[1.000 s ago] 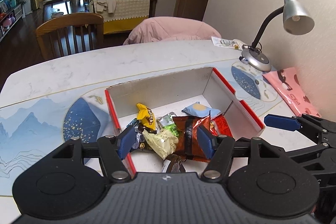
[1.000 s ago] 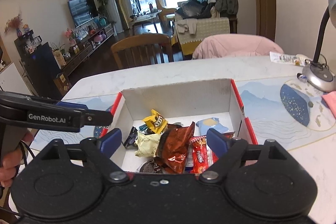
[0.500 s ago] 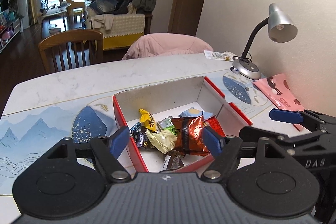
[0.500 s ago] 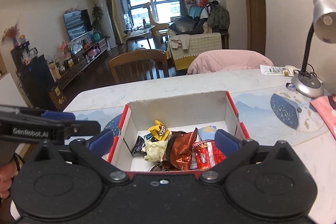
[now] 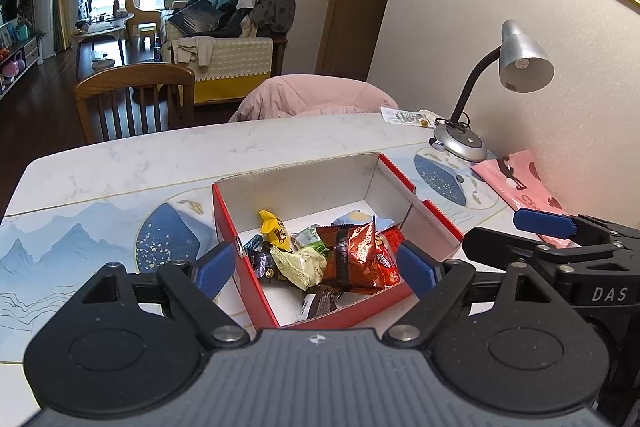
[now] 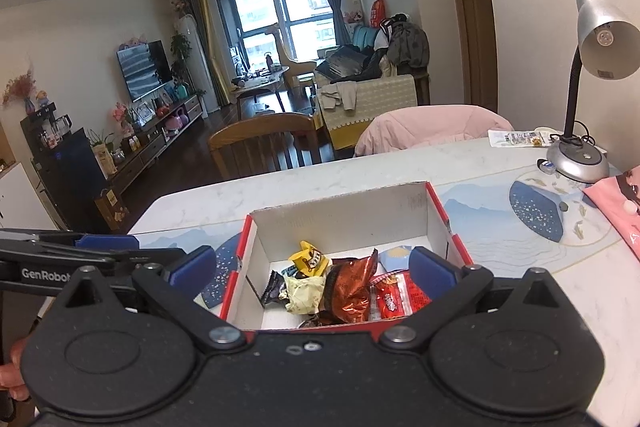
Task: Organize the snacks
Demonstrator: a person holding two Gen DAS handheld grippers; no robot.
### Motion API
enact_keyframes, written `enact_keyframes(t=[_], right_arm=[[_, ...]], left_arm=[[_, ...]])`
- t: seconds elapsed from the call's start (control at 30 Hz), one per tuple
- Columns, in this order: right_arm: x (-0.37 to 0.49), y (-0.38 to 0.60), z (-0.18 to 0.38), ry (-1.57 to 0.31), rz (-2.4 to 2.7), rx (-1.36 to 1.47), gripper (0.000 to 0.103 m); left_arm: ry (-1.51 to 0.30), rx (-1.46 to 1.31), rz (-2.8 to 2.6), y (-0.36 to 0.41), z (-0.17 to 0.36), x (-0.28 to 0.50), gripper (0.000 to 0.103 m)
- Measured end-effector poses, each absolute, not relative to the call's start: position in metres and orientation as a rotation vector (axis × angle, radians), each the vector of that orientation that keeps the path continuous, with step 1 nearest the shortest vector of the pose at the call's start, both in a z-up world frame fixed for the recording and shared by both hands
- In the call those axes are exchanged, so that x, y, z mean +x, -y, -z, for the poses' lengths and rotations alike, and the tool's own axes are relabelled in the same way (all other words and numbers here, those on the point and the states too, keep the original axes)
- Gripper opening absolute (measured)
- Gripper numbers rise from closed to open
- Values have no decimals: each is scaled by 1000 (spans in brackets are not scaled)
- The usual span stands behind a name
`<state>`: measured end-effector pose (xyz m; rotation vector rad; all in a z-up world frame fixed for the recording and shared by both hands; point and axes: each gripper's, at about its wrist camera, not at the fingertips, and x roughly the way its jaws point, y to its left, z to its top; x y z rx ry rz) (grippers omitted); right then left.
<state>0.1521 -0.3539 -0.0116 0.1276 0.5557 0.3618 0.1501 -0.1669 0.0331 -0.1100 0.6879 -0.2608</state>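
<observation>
Snacks lie heaped in the near half of the red box on the table, wrappers overlapping. Left gripper hangs above the near rim, jaws opening with nothing pinched between them; right gripper is spread wide and empty too. The risk, I judge, is the pile: the brown bag lies across the yellow pack and red packs, so a careless grab could lift two together or catch the box wall and drag it.
</observation>
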Motion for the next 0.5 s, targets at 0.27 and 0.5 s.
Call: enact_keyframes(t=[0.27, 0.5], right_arm=[[148, 352, 11, -529, -353, 107, 103], [151, 355, 12, -525, -338, 131, 103]], left_arm=[[-691, -107, 262, 169, -33, 149, 88], [-683, -101, 271, 171, -33, 147, 88]])
